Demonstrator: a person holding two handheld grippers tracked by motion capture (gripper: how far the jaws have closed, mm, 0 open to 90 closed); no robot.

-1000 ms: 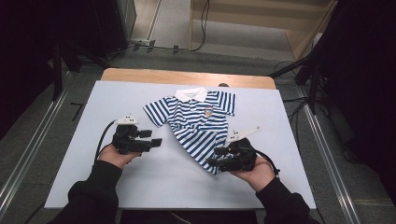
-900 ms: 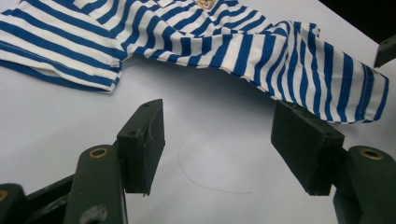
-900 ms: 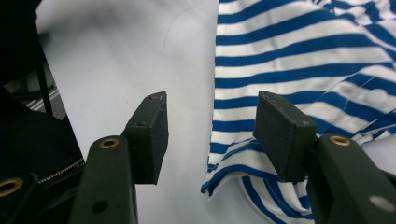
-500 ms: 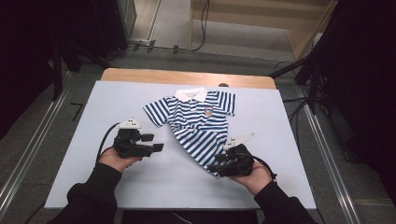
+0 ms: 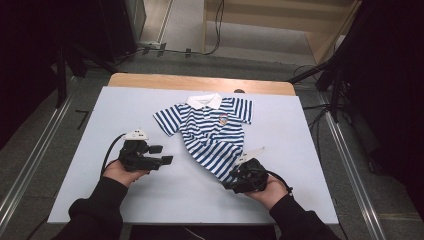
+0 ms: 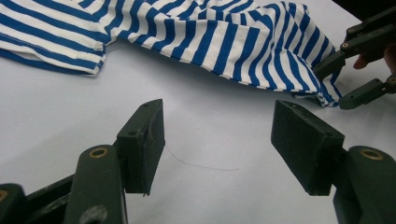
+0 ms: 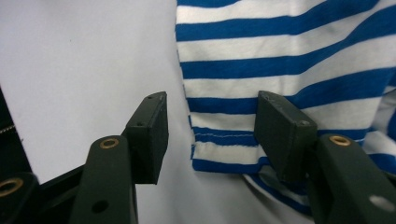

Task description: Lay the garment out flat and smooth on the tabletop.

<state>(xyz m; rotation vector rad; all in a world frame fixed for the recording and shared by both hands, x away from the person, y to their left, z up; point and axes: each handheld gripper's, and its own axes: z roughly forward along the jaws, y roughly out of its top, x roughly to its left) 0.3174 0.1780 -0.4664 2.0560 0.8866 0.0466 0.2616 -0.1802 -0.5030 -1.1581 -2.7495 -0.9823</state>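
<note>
The striped polo shirt (image 5: 212, 132) lies spread on the pale worktop (image 5: 100, 110), white collar (image 5: 204, 101) pointing to the far edge, its lower hem rumpled and trailing toward the near right. Blue and white stripes, a small badge (image 5: 223, 119) on the chest, one sleeve (image 5: 167, 120) fanned out to the left.

Down at that hem sit the right tongs (image 5: 235, 176), held in the right hand (image 5: 265, 189), nose on the bottom corner of the shirt. From the right gripper view the jaws stand apart, about halfway open, with the stitched hem corner (image 7: 219, 144) lying on the worktop in the gap between them; the pads do not press on the cloth, and the right-hand pad hangs over the stripes.

Over on the left, the left tongs (image 5: 162, 156) hover above bare worktop, well apart from the shirt, gripped by the left hand (image 5: 125, 172). The left gripper view shows those jaws wide open with nothing between them, just the white surface and a fine thread (image 6: 201, 163) lying on it. Farther off in that view, the shirt's crumpled hem (image 6: 299, 70) meets the other tongs' jaws at the right edge.
</note>
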